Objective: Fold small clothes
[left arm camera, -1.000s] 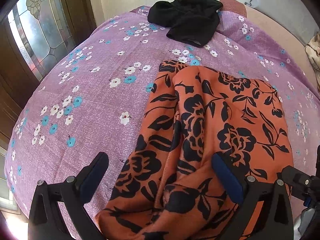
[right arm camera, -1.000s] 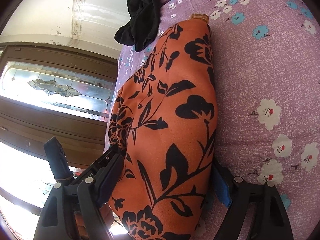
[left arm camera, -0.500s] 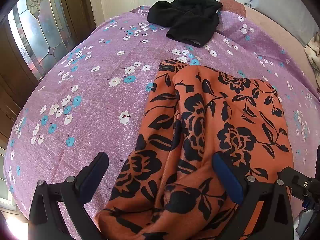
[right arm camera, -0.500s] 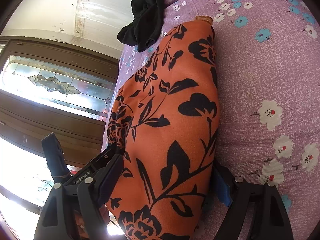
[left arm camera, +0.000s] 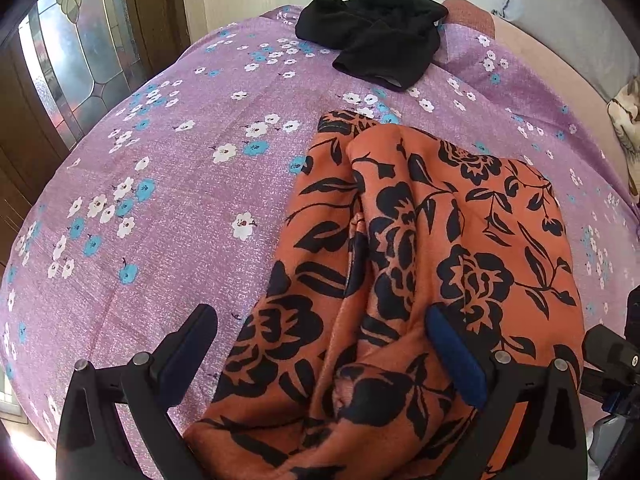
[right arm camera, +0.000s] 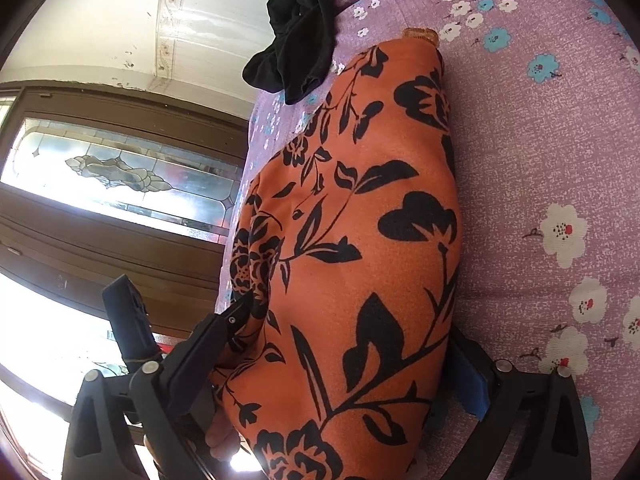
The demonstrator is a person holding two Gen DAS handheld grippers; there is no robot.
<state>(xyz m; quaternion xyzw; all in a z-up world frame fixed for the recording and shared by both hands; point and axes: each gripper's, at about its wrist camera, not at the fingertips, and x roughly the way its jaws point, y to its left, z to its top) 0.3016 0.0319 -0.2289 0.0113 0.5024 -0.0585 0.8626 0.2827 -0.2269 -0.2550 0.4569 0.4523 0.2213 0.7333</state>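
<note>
I'm opening the right gripper [right arm camera: 332, 364] wide, its jaws spreading with the orange floral garment [right arm camera: 360, 240] lying between them, pads not clearly pressing. The left gripper [left arm camera: 320, 356] is hanging open over the near hem; one pad is resting on the cloth, pinching nothing. To do this well I'm judging both should clear the fabric straight out, so the fold isn't dragged. The garment is lying doubled lengthwise on the purple flowered bedsheet [left arm camera: 168, 208], ridge bunched, black pile [left arm camera: 376, 32] well beyond.
</note>
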